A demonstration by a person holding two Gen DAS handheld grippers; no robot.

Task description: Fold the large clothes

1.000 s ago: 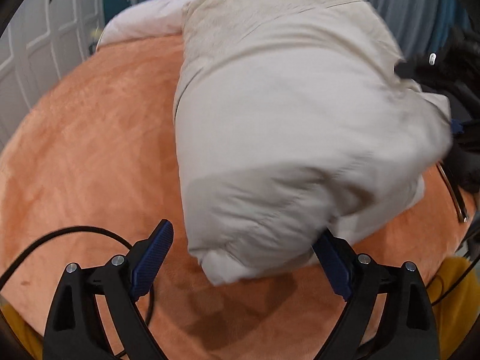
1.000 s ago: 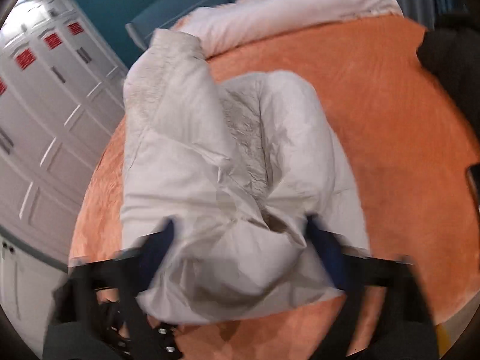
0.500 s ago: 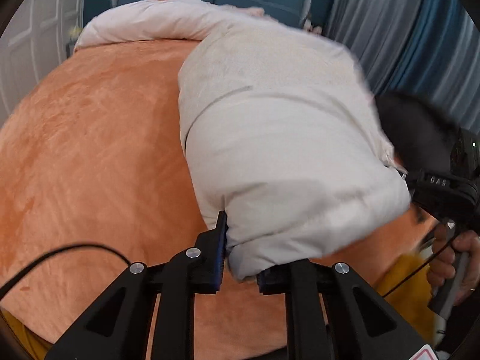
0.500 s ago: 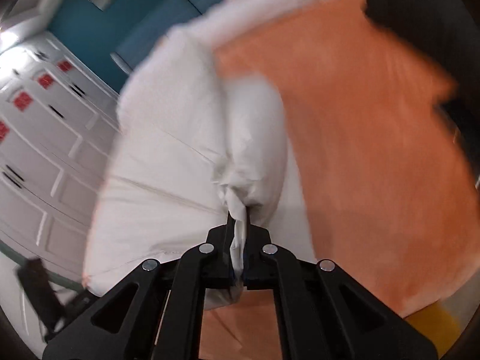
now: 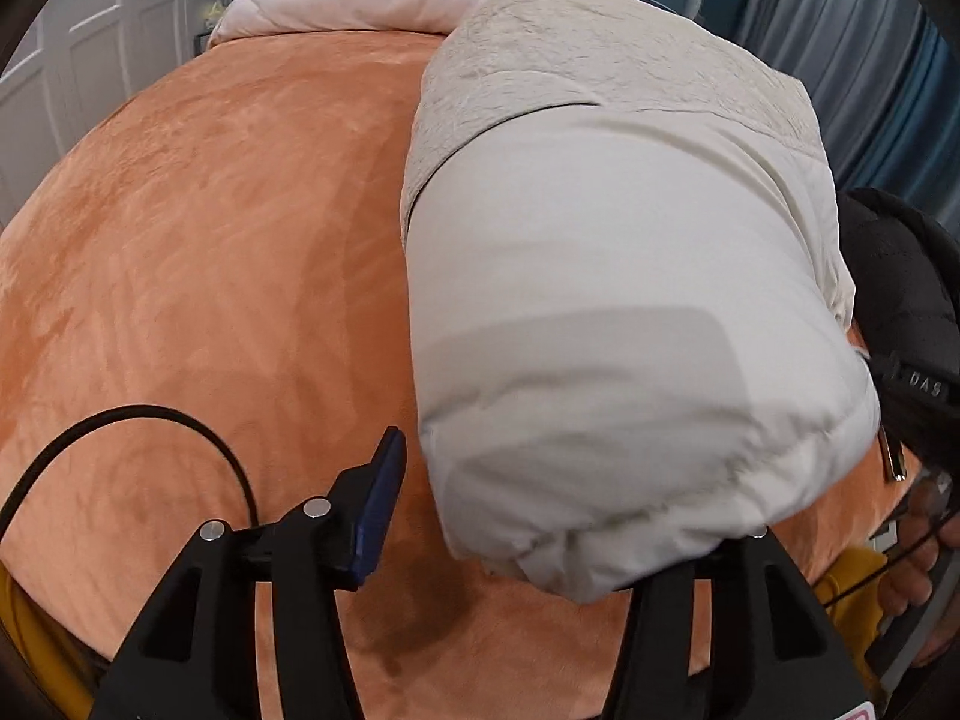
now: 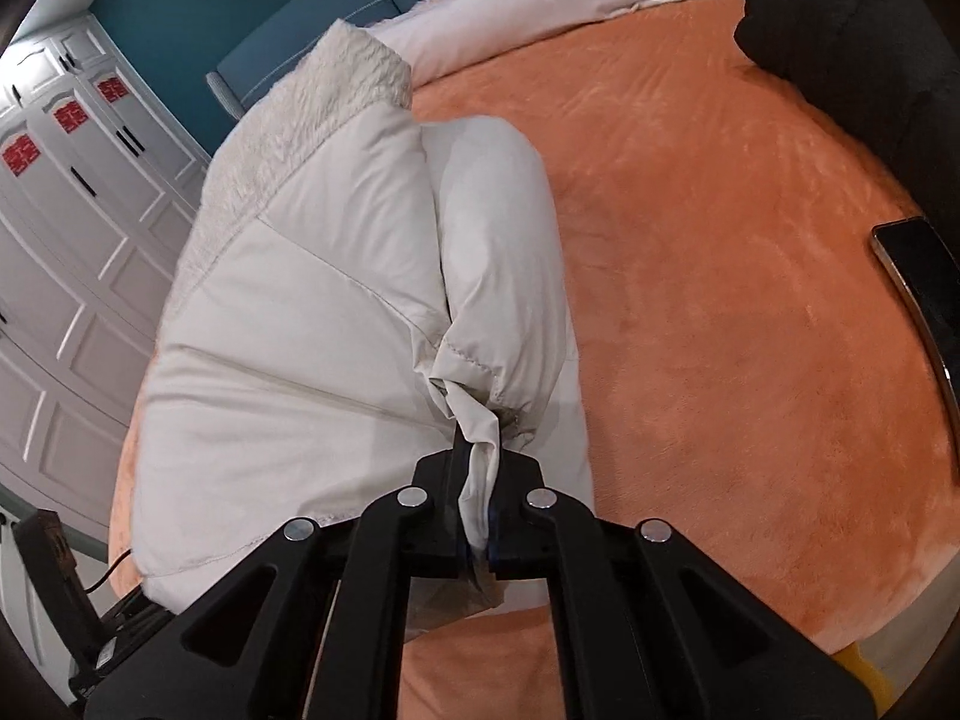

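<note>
Garment: a large cream padded coat [image 5: 630, 276] with a fleecy lining showing at its far end, lying bunched and partly folded on the orange blanket [image 5: 198, 228]
Left gripper [image 5: 558, 540]: jaws opening, pads off the cloth; the coat's near rolled end bulges between the fingers and covers the tip of the right one, the blue left pad [image 5: 378, 516] standing clear just beside it
Right gripper [image 6: 477, 516]: jaws together, clamped on a gathered bit of the coat's hem where the folded sleeve meets the body
Coat from the right gripper: runs straight ahead and to the left of the tips
Dark garment [image 6: 852, 42]: well ahead and to the right of the right gripper
Phone [image 6: 921, 288]: flat on the blanket, far right of the right gripper
Cable [image 5: 150, 426]: loops over the blanket left of the left gripper
</note>
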